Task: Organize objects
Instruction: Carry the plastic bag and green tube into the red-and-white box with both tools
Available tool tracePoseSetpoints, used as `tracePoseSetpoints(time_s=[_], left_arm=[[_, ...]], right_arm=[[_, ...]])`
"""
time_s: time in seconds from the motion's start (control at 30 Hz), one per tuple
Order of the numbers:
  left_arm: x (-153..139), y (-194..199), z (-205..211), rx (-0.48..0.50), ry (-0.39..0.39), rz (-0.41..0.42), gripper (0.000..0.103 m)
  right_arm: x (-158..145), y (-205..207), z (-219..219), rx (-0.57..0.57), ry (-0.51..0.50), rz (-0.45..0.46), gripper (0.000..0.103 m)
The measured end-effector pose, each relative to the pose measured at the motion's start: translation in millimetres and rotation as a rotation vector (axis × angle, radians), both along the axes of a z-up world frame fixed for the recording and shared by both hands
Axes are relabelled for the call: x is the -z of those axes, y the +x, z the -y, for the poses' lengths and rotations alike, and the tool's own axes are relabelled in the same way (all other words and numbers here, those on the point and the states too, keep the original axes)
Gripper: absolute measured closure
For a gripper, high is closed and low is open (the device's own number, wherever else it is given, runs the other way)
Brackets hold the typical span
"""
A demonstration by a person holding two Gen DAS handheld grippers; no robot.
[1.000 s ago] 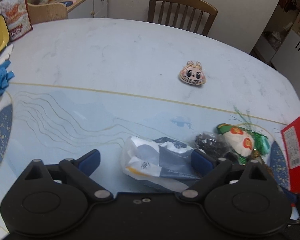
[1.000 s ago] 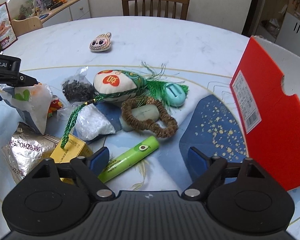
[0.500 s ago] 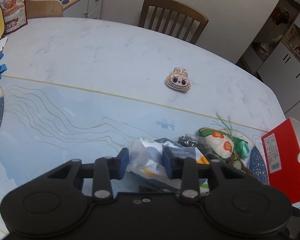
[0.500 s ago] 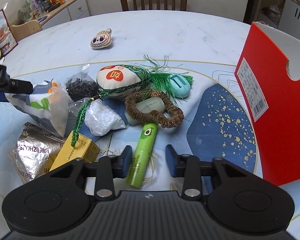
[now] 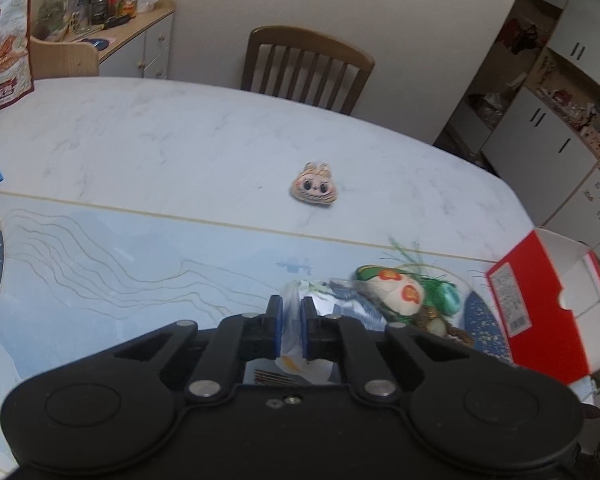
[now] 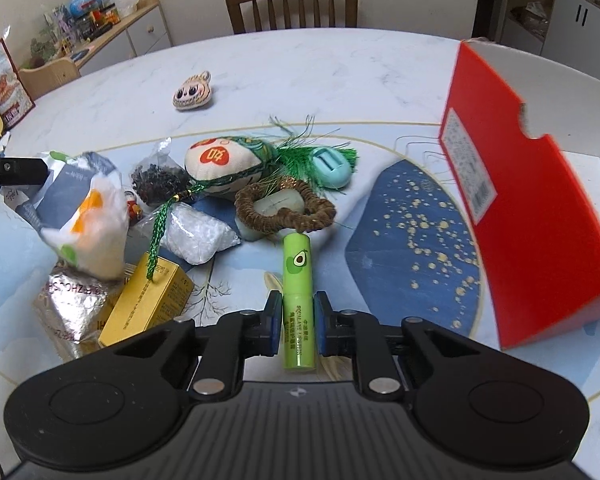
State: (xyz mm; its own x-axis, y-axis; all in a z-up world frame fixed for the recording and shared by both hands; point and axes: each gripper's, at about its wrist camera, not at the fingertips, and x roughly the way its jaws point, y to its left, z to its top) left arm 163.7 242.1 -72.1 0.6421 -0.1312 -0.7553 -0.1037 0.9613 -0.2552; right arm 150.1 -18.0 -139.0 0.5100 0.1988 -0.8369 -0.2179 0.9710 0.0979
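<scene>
Nearest me, my right gripper (image 6: pixel 296 322) has its fingers closed on the green lip balm tube (image 6: pixel 297 300), which points away along them. My left gripper (image 5: pixel 289 326) is pinched nearly together on the white plastic packet (image 5: pixel 296 322); the right wrist view shows that packet (image 6: pixel 90 224) hanging off the left fingers above the worktop (image 6: pixel 340 72). Under it I see a silver foil pack (image 6: pixel 70 304) touching a yellow box (image 6: pixel 148 304), with a green cord draped onto the box. Just beyond the tube sit a clear bag of white bits (image 6: pixel 198 236), a brown woven ring (image 6: pixel 286 210) around a pale soap-like block, a bag of dark tea (image 6: pixel 158 180) and a stuffed pouch (image 6: pixel 224 164) with green tassels beside a teal oval case (image 6: pixel 332 166). To my right stands the red box (image 6: pixel 536 216), tilted open. Farther off, well apart, lies a small plush face (image 6: pixel 192 94), and past the worktop's edge a wooden chair (image 6: pixel 292 4)
</scene>
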Motion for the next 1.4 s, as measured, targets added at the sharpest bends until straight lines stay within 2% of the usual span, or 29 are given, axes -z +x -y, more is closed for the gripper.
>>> tracePoseSetpoints(time_s=[0.23, 0.43, 0.6, 0.83, 1.07, 1.4], left_arm=[[-25, -15, 7, 0.047, -0.034, 0.057, 0.097], [-46, -20, 26, 0.114, -0.078, 0.082, 0.097], [-62, -20, 56, 0.186, -0.100, 0.101, 0.097], [-74, -14, 109, 0.257, -0.118, 0.104, 0.097], [-84, -1, 177, 0.293, -0.095, 0.114, 0.097], [-81, 31, 270, 0.328, -0.049, 0.106, 0.097]], right_arm=[[-24, -21, 21, 0.014, 0.034, 0.011, 0.087], [-61, -37, 43, 0.013, 0.073, 0.049, 0.087], [-89, -39, 67, 0.024, 0.100, 0.081, 0.087], [-112, -28, 112, 0.018, 0.104, 0.106, 0.087], [-120, -11, 175, 0.035, 0.089, 0.132, 0.087], [-109, 19, 260, 0.066, 0.068, 0.139, 0.087]])
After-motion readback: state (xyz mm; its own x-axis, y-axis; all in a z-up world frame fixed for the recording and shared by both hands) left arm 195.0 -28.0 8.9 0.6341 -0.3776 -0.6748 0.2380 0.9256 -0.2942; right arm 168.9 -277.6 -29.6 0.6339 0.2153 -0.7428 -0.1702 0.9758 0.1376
